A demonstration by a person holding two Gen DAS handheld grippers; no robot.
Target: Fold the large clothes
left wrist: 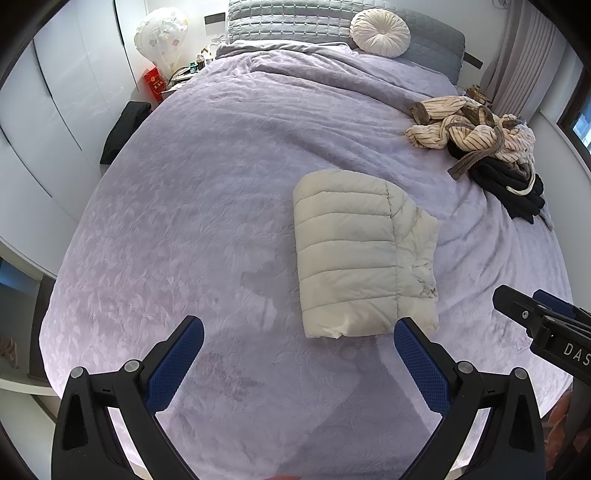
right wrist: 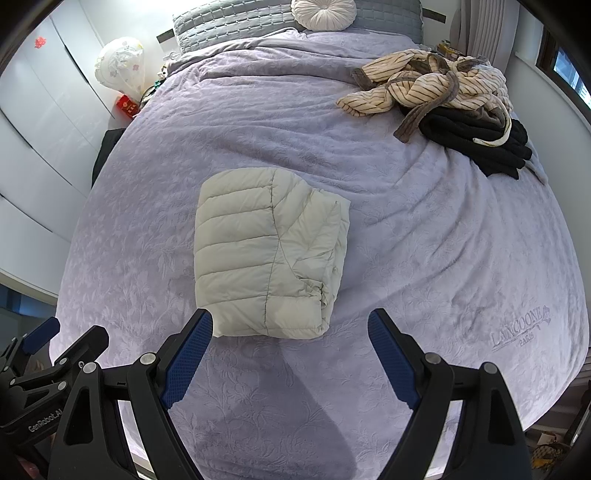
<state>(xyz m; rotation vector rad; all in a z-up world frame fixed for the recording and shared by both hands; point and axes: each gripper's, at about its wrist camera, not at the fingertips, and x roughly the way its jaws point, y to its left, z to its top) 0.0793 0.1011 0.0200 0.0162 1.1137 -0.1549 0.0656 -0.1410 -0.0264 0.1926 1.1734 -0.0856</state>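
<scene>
A cream quilted puffer jacket (left wrist: 362,254) lies folded into a compact rectangle on the lilac bedspread (left wrist: 207,206); it also shows in the right wrist view (right wrist: 266,254). My left gripper (left wrist: 299,332) is open and empty, hovering above the bed just short of the jacket's near edge. My right gripper (right wrist: 291,325) is open and empty, its jaws spread in front of the jacket's near edge. The right gripper's body (left wrist: 546,325) shows at the right edge of the left wrist view, and the left gripper's body (right wrist: 48,362) at the lower left of the right wrist view.
A pile of a striped cream robe (left wrist: 469,125) on dark clothes (left wrist: 517,192) lies at the bed's far right, also in the right wrist view (right wrist: 432,85). A round white cushion (left wrist: 380,31) and grey pillows (left wrist: 288,22) sit at the headboard. White wardrobe doors (left wrist: 48,110) stand left.
</scene>
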